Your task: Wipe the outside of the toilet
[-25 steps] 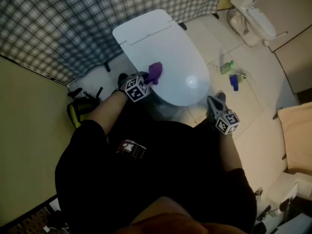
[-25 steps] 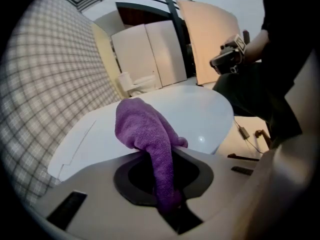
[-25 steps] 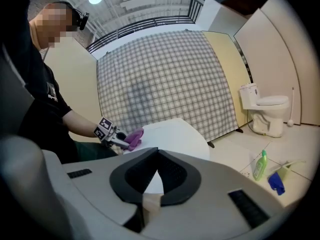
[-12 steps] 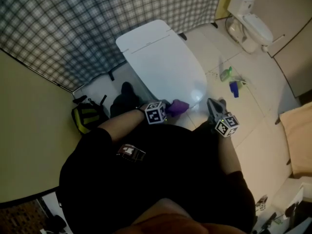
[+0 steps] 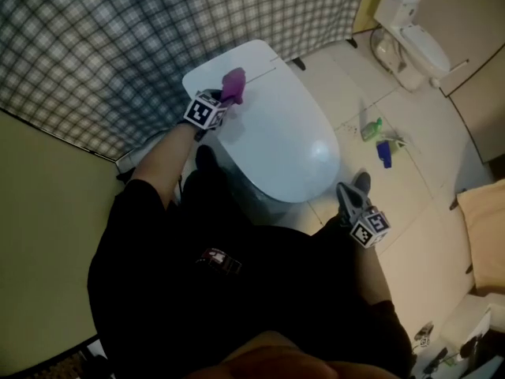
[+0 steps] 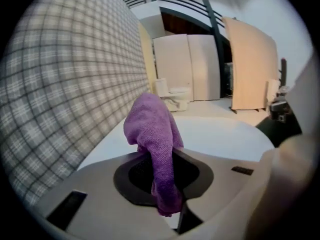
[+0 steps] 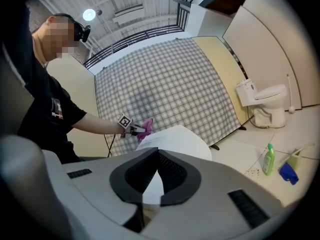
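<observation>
You reach across the closed toilet (image 5: 276, 136) with your left gripper (image 5: 226, 98), its jaws clenched on a purple cloth (image 5: 233, 85) that sits at the lid's back left edge, near the plaid curtain (image 5: 118, 38) and apparently touching the lid. The wiping step looks to be in hand, with most of the shell yet to cover. The next move calls for dragging the cloth forward along the lid and down its sides, keeping it pressed flat. The toilet's long axis runs from that back edge towards the lower right of the head view, its rounded front pointing at the bottles (image 5: 377, 139) on the floor. Your right gripper (image 5: 346, 194) hangs beside the bowl's front, jaws together on nothing.
</observation>
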### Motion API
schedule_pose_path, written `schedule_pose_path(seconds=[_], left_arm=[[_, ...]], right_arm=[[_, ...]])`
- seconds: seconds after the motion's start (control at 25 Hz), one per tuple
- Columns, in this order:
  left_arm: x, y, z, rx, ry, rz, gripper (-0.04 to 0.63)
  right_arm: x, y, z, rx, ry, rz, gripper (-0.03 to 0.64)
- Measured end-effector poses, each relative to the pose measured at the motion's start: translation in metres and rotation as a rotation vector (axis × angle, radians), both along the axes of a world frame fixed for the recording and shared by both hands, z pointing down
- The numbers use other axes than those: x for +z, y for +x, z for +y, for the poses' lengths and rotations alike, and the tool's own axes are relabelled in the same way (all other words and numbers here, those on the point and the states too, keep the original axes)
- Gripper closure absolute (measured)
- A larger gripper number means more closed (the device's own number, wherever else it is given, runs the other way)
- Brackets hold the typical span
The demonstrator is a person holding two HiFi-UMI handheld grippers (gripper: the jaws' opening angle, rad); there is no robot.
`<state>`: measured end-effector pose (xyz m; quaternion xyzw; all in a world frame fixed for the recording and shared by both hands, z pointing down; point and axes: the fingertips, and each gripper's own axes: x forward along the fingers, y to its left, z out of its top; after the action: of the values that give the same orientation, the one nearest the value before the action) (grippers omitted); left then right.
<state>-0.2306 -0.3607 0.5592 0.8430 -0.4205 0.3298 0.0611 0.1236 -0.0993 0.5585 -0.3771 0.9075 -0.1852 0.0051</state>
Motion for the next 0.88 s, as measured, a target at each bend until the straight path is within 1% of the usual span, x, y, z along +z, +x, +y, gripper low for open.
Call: schedule_pose_path(seconds=[0.08,0.16,0.32,0.4,0.44,0.6,0.64,0.72,0.8,0.88], left_arm=[[-0.008,-0.041,-0.049,-0.107,0.024,-0.011,0.535],[-0.002,-0.07,-0.086,-0.189,0.005,-0.027,0.535],[0.038,-0.118,-0.136,-0.322,-0.064,-0.067,0.535],[0.051,-0.142,-0.155,-0.374,-0.065,-0.102,0.535],[0.053,-0.149,-0.165,-0.387,-0.053,-0.102,0.535],[0.045,-0.146,-0.197,-0.382,0.014,-0.01,0.535],[0.046,-0.145,-0.199,-0.379,0.022,-0.009,0.535],[0.05,-0.14,-0.194,-0.354,0.005,-0.014,0.535],[0.052,-0.118,-0.179,-0.285,-0.032,0.0,0.536],[0.055,-0.086,-0.153,-0.196,-0.057,0.012,0.535]], right_arm=[[0.002,-0.004,-0.007,-0.009,-0.02,0.005,0.624],[0.004,0.001,-0.01,0.005,-0.049,0.005,0.624],[0.005,0.017,-0.015,0.058,-0.121,-0.006,0.624],[0.008,0.02,-0.02,0.059,-0.158,0.004,0.624],[0.01,0.021,-0.024,0.056,-0.175,0.014,0.624],[0.025,0.027,-0.034,0.058,-0.224,0.063,0.624],[0.028,0.028,-0.035,0.063,-0.231,0.066,0.624],[0.03,0.028,-0.037,0.071,-0.234,0.064,0.624],[0.031,0.024,-0.037,0.066,-0.223,0.072,0.624],[0.031,0.018,-0.033,0.048,-0.202,0.095,0.624]])
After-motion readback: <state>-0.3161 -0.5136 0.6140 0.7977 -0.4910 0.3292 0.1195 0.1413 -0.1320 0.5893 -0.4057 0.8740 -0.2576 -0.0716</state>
